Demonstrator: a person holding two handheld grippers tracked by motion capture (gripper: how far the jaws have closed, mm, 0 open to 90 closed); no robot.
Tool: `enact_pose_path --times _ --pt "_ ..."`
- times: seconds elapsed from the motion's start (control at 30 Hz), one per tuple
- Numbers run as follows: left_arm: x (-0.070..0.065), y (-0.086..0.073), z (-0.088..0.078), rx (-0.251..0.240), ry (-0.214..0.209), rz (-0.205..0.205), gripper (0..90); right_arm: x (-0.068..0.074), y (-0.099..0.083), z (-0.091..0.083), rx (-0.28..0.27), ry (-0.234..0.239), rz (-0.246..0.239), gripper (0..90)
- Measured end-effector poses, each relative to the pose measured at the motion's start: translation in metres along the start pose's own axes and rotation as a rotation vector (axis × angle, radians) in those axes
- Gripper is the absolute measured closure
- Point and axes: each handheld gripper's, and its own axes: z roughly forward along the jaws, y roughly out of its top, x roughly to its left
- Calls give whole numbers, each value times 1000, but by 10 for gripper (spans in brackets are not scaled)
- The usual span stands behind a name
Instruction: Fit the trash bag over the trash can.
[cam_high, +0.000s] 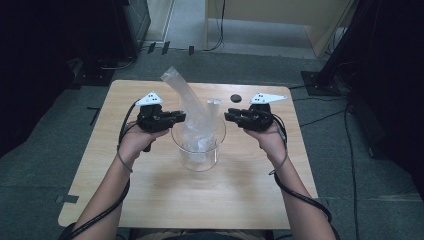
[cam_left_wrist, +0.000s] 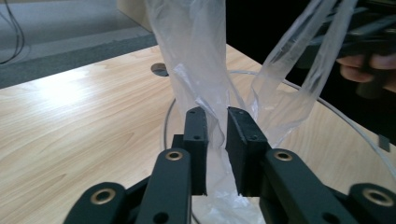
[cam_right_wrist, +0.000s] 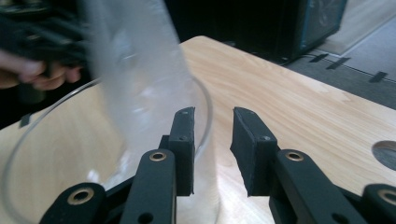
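Left gripper (cam_left_wrist: 216, 119) jaws seemingly astride plastic bag (cam_left_wrist: 201, 60); right gripper (cam_right_wrist: 212, 121) beside.

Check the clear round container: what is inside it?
A crumpled clear plastic bag sits inside the clear container, two strips of it rising above the rim. Whether anything lies under the bag cannot be told; the film hides the bottom.
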Motion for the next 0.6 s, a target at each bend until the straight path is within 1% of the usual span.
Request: enact_pose_path --times 0.03,0.13,0.17,0.23,0.33,0.43,0.6 --pt "-1 0 0 0 -7 6 795 -2 0 2 -3 -3 9 703" --pt "-6 2 0 2 -23 20 809 -6 -1 6 -21 -14 15 707" --pt "-7 2 1 2 -33 27 816 -7 0 8 -22 -14 19 707" --pt "-10 3 2 6 -42 29 817 -6 1 10 -29 -9 18 708" --pt "-13 3 4 13 -54 36 821 -1 4 15 -28 9 5 703" --pt "-16 4 4 16 -61 49 822 6 6 21 -19 34 -19 697" --pt "-21 6 4 14 -68 56 821 19 8 27 8 93 -47 668"
